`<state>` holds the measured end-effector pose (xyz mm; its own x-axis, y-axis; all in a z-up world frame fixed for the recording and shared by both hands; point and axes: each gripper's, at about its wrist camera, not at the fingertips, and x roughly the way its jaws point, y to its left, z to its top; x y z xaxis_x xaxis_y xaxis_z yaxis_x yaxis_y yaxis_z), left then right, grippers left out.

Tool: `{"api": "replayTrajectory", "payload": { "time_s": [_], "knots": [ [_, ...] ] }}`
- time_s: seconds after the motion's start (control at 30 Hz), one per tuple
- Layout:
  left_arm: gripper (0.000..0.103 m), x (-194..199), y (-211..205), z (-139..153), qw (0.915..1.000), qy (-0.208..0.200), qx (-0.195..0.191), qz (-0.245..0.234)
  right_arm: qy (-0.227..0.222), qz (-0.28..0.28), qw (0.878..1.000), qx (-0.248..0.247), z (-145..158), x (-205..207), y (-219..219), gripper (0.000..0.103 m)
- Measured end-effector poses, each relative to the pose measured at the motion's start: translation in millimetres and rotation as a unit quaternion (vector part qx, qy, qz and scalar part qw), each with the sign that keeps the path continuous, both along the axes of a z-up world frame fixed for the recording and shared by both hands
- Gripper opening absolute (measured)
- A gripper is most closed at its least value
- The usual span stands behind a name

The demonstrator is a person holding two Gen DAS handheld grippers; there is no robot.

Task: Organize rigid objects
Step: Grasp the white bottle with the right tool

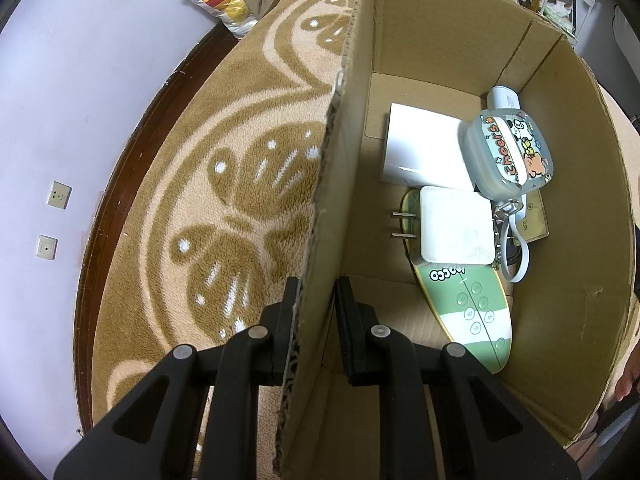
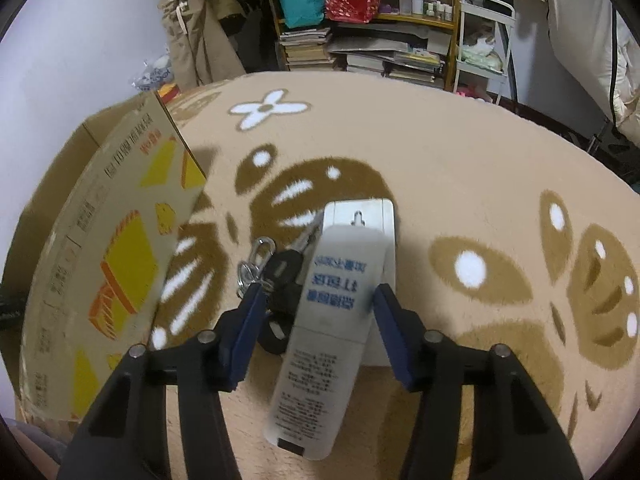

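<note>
Right gripper (image 2: 318, 308) astride white tube (image 2: 320, 336)

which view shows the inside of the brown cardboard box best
The left wrist view. It looks down into the brown cardboard box, showing the white square charger, cartoon "cheers" case and green oval board inside, with the left gripper clamped on its wall. The right wrist view shows only the printed outer side.

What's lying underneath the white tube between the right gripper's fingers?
The white tube lies across a flat white block on the rug, with black keys beside it. The tube hides most of the block.
</note>
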<state>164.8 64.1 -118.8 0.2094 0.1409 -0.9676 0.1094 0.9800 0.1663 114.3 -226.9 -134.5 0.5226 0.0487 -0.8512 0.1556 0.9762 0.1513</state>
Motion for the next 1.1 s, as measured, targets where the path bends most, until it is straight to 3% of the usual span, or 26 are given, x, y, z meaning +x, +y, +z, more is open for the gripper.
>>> {"api": "replayTrajectory", "payload": {
  "time_s": [0.2, 0.4, 0.5, 0.83, 1.1],
  "knots": [
    [0.017, -1.3, -0.1, 0.5, 1.0000, 0.000, -0.001, 0.000, 0.006, 0.001, 1.000, -0.026, -6.0, 0.8, 3.7, 0.060],
    [0.017, -1.6, -1.1, 0.4, 1.0000, -0.001, 0.001, -0.001, 0.012, 0.011, 0.995, -0.100, -11.0, 3.0, 21.5, 0.058],
    [0.017, -1.5, -1.4, -0.1, 1.0000, 0.000, 0.001, -0.001, 0.011, 0.006, 0.993, -0.121, -11.1, 2.2, 24.5, 0.051],
    [0.017, -2.2, -3.1, -0.4, 1.0000, -0.001, 0.004, -0.003, -0.005, 0.004, 0.994, -0.111, -6.5, -3.0, 22.3, 0.047],
    [0.017, -2.3, -3.4, -0.7, 1.0000, -0.001, 0.002, -0.002, -0.034, -0.003, 0.997, -0.071, 3.9, -3.2, 12.3, 0.045]
  ]
}}
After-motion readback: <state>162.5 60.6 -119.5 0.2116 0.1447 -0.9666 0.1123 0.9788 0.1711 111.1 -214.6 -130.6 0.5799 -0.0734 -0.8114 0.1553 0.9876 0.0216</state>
